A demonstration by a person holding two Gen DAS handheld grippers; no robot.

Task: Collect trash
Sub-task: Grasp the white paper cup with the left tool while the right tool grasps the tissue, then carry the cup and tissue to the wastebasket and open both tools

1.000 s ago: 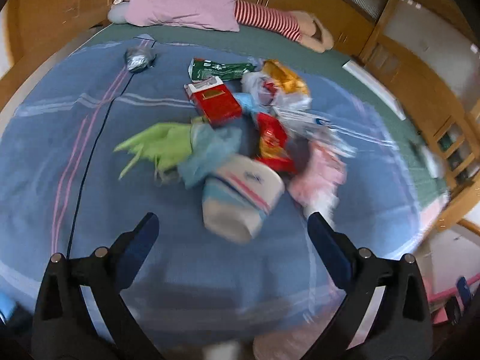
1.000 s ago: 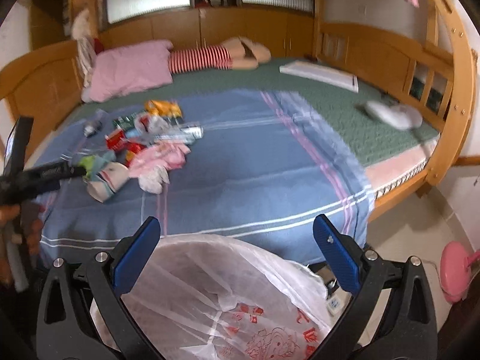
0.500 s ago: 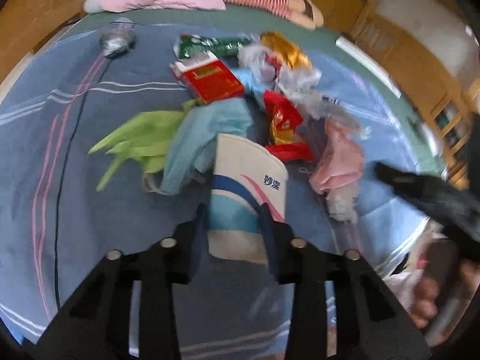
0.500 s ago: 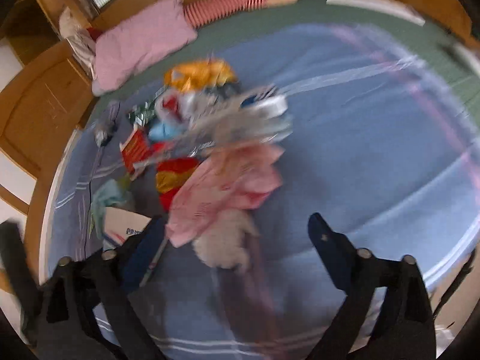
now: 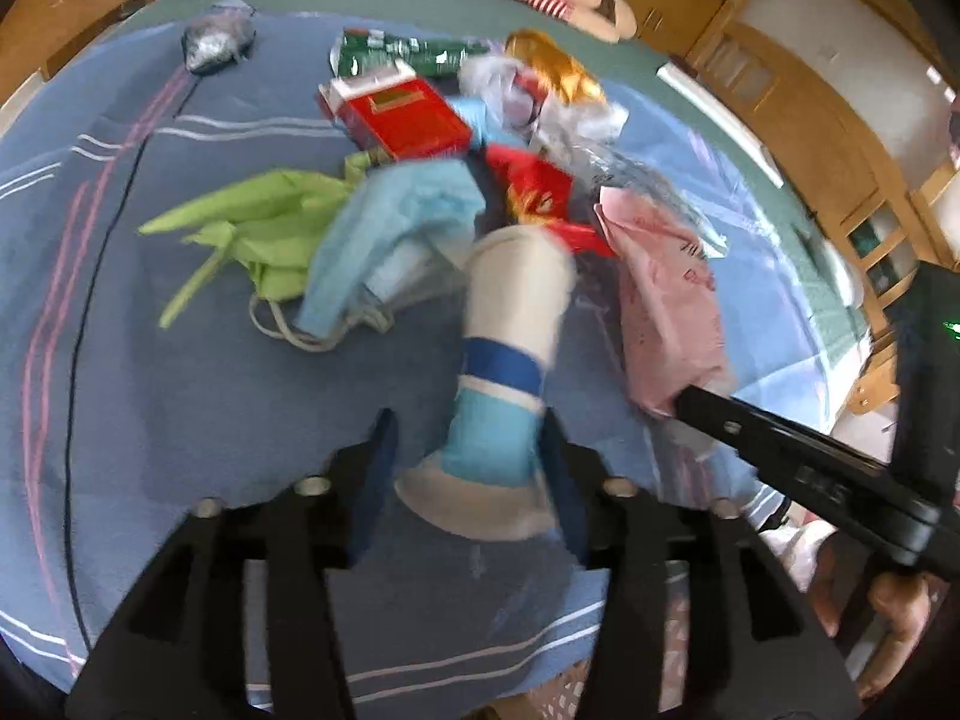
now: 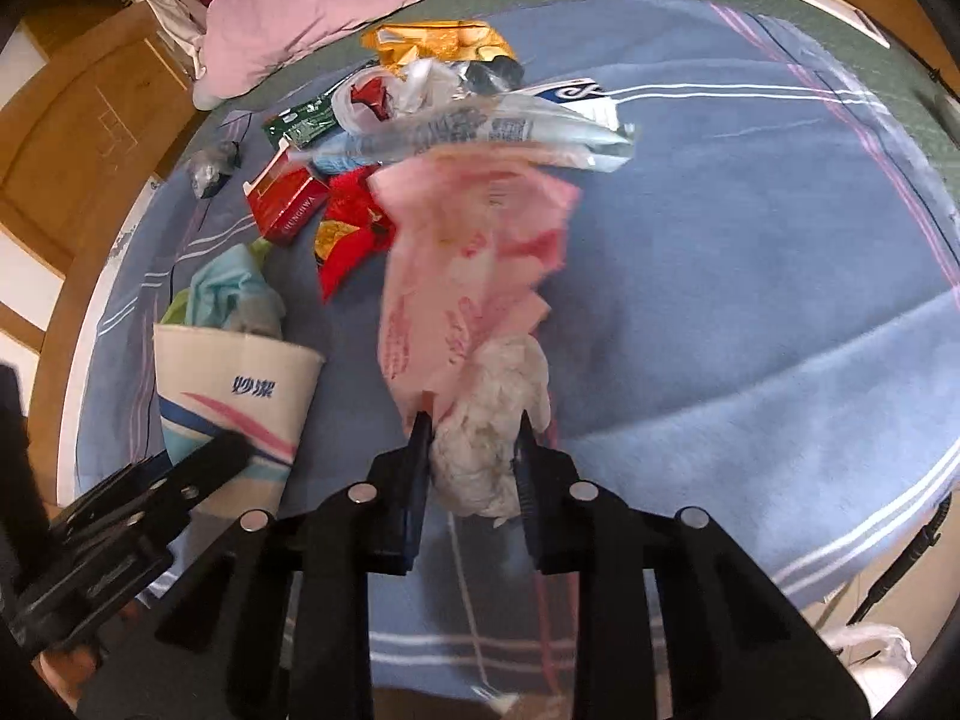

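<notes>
A pile of trash lies on the blue blanket (image 5: 180,408). My left gripper (image 5: 468,450) is shut on a white and blue paper cup (image 5: 504,372), gripping near its narrow base; the cup also shows in the right wrist view (image 6: 234,396). My right gripper (image 6: 474,450) is shut on a crumpled white tissue (image 6: 492,426) together with the end of a pink plastic bag (image 6: 474,264). The pink bag also shows in the left wrist view (image 5: 666,294), with the right gripper's finger over its lower end.
Other trash: a red box (image 5: 402,114), green plastic (image 5: 258,228), a light blue mask (image 5: 390,240), red wrappers (image 6: 354,234), a gold wrapper (image 6: 438,42), a clear wrapper (image 6: 492,126), a foil ball (image 5: 210,45). A pink pillow (image 6: 300,6) lies behind. Wooden bed rails (image 5: 810,96) stand at right.
My left gripper stays closed on the cup, which has turned within the jaws. My right gripper moved onto the tissue and pink bag and closed on them.
</notes>
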